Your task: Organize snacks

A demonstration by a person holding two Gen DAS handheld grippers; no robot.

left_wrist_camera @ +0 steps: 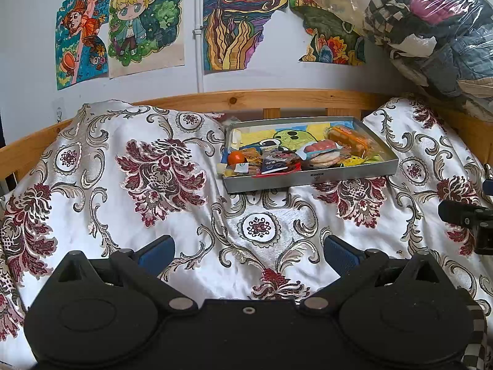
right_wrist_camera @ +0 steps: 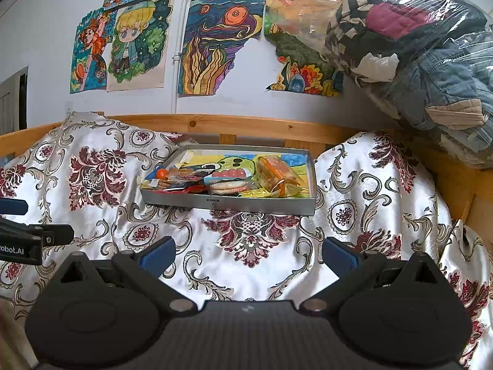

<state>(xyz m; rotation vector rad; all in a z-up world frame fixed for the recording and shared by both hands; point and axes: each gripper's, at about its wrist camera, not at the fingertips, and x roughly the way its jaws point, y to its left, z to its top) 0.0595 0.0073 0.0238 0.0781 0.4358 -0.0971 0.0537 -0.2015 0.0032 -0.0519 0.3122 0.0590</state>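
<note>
Two handheld grippers poised over a bed, facing a snack tray. The left gripper (left_wrist_camera: pixel 248 254) and the right gripper (right_wrist_camera: pixel 248 254) each have their blue-padded fingers spread wide with nothing between them; both hang above the patterned bedspread (left_wrist_camera: pixel 172 225), well short of the goods. The grey tray (left_wrist_camera: pixel 311 179) lies at about 12 o'clock in the right-wrist view and nearer 1 o'clock in the left-wrist view, resting on the rumpled cover just before the wooden bed rail (left_wrist_camera: pixel 277 98). In it the snacks are crowded toward the near wall: a small orange fruit (left_wrist_camera: pixel 236 157) at the tray's 9 o'clock end, a round sandwich biscuit pack (right_wrist_camera: pixel 228 187) near centre, an orange wrapped cake (right_wrist_camera: pixel 277 172) toward 3 o'clock. Likely hazards, as judged: the tray sits on soft, uneven bedding, so a downward push could tip or slide it; overlapping slippery wrappers may cause a pinch to catch two packets or drop one.
</note>
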